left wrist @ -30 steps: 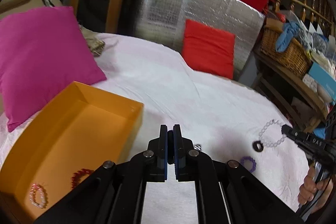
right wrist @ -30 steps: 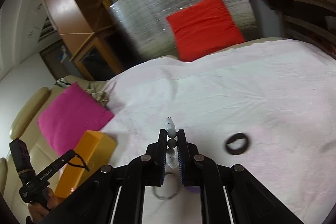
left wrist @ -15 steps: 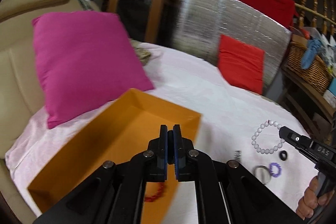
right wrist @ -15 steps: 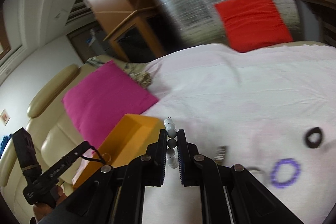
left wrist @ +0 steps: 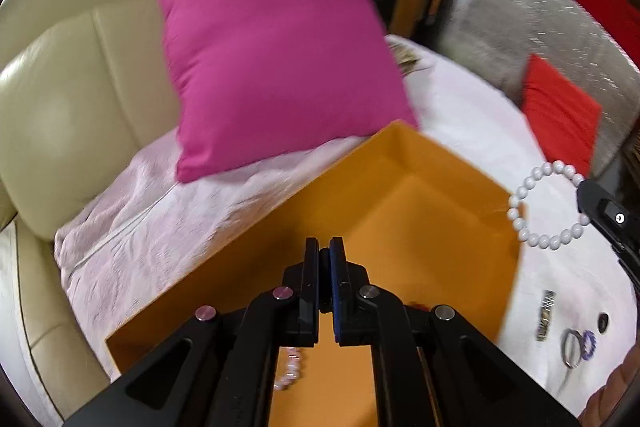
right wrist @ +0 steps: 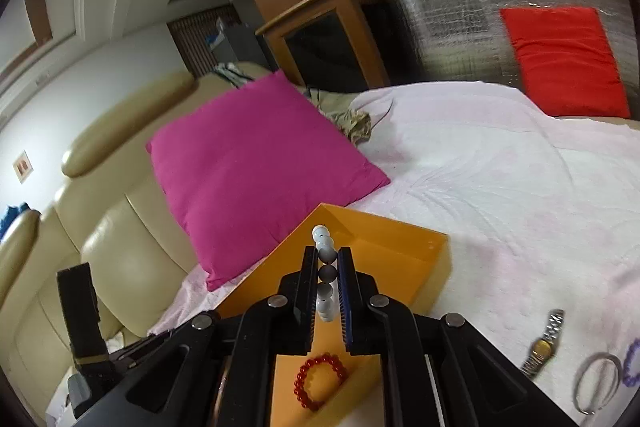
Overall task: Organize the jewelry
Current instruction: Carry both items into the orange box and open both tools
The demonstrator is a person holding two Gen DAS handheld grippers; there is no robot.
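Our right gripper (right wrist: 328, 267) pinches the white bead bracelet (left wrist: 548, 205) above the orange box's (right wrist: 404, 243) far corner. Our left gripper (left wrist: 325, 267), pressed together and empty, hangs over the same box, where a red bracelet (right wrist: 320, 379) lies.
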